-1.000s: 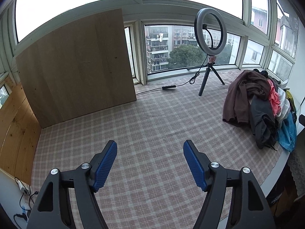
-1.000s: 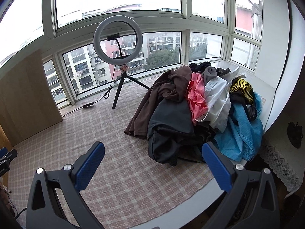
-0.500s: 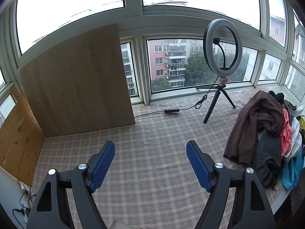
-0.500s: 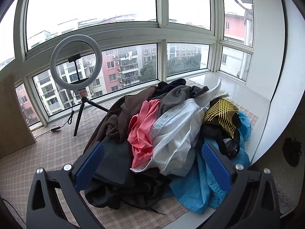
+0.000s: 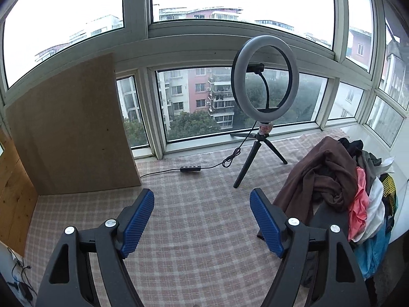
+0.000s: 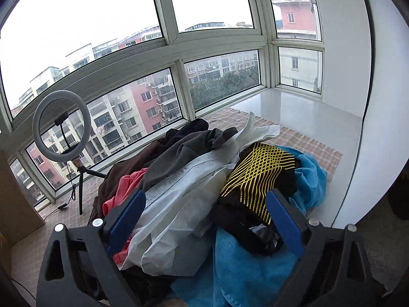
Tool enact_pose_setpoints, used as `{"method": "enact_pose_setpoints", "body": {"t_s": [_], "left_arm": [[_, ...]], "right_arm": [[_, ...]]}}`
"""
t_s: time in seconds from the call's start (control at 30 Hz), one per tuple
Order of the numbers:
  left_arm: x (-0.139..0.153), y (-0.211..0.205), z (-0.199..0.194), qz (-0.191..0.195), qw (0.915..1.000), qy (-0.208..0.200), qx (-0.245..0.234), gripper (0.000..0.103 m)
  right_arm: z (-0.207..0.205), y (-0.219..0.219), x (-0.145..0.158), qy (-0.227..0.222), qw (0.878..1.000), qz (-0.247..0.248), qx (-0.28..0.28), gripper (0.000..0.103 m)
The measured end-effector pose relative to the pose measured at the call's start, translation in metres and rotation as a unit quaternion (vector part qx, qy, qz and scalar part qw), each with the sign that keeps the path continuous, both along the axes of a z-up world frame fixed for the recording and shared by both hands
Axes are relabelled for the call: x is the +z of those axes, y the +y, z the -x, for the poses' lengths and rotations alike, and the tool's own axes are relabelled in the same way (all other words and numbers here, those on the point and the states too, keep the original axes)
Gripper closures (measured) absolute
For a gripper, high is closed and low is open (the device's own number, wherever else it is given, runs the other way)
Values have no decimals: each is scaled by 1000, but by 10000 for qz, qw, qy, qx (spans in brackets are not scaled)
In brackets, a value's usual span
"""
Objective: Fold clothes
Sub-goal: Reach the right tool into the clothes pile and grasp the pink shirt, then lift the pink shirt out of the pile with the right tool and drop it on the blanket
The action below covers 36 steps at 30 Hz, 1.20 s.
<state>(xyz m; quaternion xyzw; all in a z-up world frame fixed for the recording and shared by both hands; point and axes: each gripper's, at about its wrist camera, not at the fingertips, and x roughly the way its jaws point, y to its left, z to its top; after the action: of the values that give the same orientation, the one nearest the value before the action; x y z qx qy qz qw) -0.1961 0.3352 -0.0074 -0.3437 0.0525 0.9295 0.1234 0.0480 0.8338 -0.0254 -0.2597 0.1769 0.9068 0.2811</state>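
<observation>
- Clothes (image 6: 204, 194) heaped, tangled, at right end of counter (image 5: 194, 230).
- Right tongs (image 6: 207, 220) wide apart, empty, over heap; left tongs (image 5: 202, 220) likewise, over bare cloth.
- Risk: pinching several layers, dragging neighbours off edge.

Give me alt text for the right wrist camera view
The open right tool hangs over a heap of unfolded clothes: white, pink, grey, blue and a black one with yellow stripes. Behind stand a ring light and big windows.

The left claw (image 5: 202, 213) hangs spread wide above the checked surface (image 5: 194, 220), gripping nothing. A clothes pile (image 5: 340, 192) lies right, possibly topped by a brown garment, beside the ring light (image 5: 264, 83).
</observation>
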Motion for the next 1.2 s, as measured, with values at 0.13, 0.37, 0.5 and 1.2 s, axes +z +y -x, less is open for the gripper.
{"method": "enact_pose_setpoints", "body": {"t_s": [0.13, 0.37, 0.5, 1.2], "left_arm": [[-1, 22, -1, 100, 9998, 25, -187, 27], [-14, 33, 0, 337, 9989, -94, -321, 26], [-23, 34, 1, 463, 9982, -190, -334, 26], [-45, 5, 1, 217, 9974, -609, -306, 25]], "right_arm": [[39, 16, -11, -20, 9984, 432, 370, 38], [134, 9, -25, -364, 9904, 735, 1113, 57], [179, -31, -39, -791, 9762, 647, 1914, 67], [195, -20, -90, -1115, 9566, 1405, 2295, 99]]}}
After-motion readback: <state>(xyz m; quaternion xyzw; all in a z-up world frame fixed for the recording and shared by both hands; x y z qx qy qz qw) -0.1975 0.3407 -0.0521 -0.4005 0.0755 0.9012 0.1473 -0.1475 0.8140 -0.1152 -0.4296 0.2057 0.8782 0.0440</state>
